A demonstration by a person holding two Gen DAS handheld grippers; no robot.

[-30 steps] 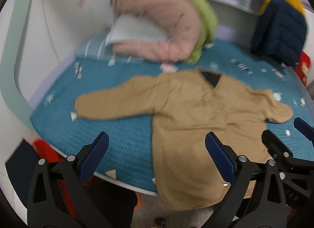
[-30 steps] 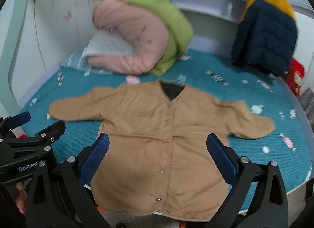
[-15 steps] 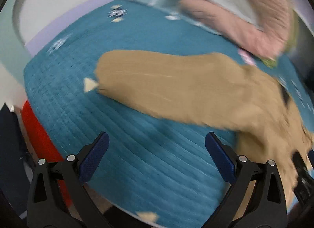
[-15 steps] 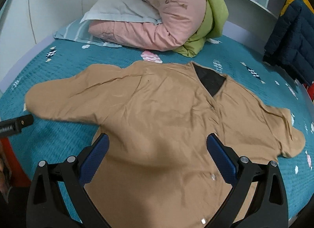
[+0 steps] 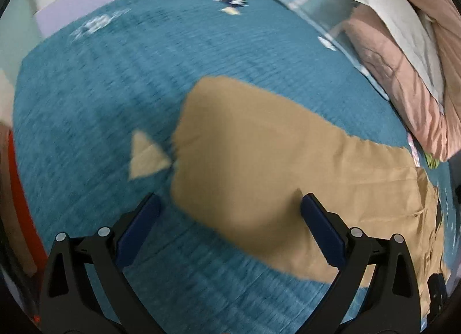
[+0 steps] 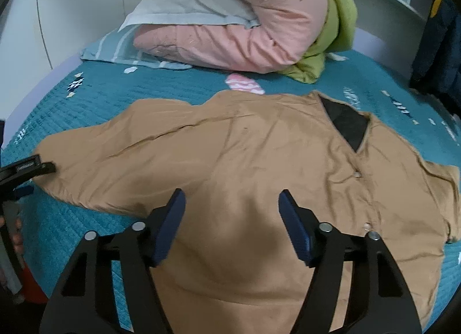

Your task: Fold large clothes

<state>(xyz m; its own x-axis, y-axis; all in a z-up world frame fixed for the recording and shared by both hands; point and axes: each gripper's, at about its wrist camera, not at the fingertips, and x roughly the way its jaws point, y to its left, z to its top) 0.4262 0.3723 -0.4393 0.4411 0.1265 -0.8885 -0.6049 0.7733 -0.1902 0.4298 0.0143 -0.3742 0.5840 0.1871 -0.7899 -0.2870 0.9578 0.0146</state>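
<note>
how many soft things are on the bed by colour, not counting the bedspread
tan: 1, the jacket
pink: 1, the quilt
green: 1, the blanket
grey-white: 1, the pillow
striped light blue: 1, the pillowcase
total: 5

Teal quilted bedspread (image 6: 178, 86); pink duvet (image 6: 259, 31) folded around grey pillow (image 6: 184, 8), green blanket (image 6: 334, 31) just behind; navy jacket (image 6: 440, 54) at right edge
</note>
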